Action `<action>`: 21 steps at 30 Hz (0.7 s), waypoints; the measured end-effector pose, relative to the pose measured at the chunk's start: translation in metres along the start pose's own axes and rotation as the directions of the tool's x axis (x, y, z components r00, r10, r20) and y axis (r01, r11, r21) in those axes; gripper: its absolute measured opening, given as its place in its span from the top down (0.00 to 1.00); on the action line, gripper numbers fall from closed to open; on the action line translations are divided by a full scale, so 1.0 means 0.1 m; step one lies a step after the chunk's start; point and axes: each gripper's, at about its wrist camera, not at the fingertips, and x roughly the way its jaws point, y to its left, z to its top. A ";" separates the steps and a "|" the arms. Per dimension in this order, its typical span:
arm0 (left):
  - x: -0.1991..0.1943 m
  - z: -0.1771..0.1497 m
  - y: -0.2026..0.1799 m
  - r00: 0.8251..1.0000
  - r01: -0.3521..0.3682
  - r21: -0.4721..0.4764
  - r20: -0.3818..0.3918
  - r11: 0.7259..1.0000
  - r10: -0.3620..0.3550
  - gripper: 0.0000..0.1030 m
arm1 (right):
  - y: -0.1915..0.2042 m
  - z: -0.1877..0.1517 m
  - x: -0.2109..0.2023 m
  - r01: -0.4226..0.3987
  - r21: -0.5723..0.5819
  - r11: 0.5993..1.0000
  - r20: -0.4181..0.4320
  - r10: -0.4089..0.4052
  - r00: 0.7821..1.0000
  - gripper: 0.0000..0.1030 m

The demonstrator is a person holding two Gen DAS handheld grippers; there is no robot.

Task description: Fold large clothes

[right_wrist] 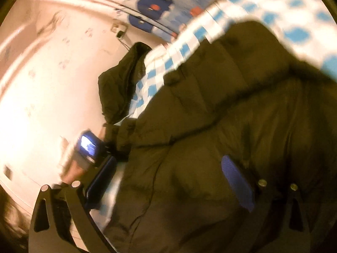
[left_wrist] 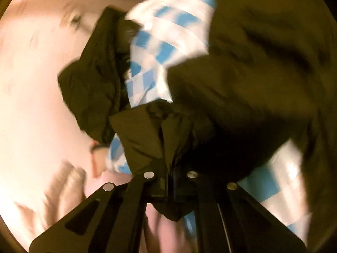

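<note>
Through the left wrist camera I saw the left gripper (left_wrist: 170, 181) closed on a fold of the dark puffy jacket (left_wrist: 242, 88), the pinched cloth bunched up directly ahead of the fingertips and a small point of it hanging below them. The rest of the jacket spread ahead and to the right of the gripper, filling most of that side of the view. A separate dark part of it, perhaps a sleeve (left_wrist: 90, 90), lay ahead and to the left. Between the two parts a blue-and-white checkered sheet (left_wrist: 168, 42) showed through, and more of it appeared to the right of the gripper, under the jacket. Left of the gripper I could make out a pale wall (left_wrist: 31, 94), heavily blurred.

Through the right wrist camera the right gripper (right_wrist: 168, 181) stood with its fingers wide apart, and I saw the jacket (right_wrist: 231, 116) bulging up between them. The blue pad of the right-hand finger (right_wrist: 236, 181) lay against the fabric, but the left-hand finger (right_wrist: 101, 179) sat clear of it at the jacket's edge, so nothing was clamped. Ahead and to the left of it I saw the other gripper (right_wrist: 90, 147) with its lit screen, at the jacket's near edge. The checkered sheet (right_wrist: 294, 10) ran ahead and to the right, beyond the jacket, and the pale wall (right_wrist: 52, 73) filled the left.
</note>
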 end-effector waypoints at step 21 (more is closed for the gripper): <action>-2.03 1.24 0.62 0.581 0.769 -0.297 0.692 0.566 -0.428 0.99 | -0.48 0.27 -0.53 -0.052 0.267 0.962 0.165 0.007 0.986 0.07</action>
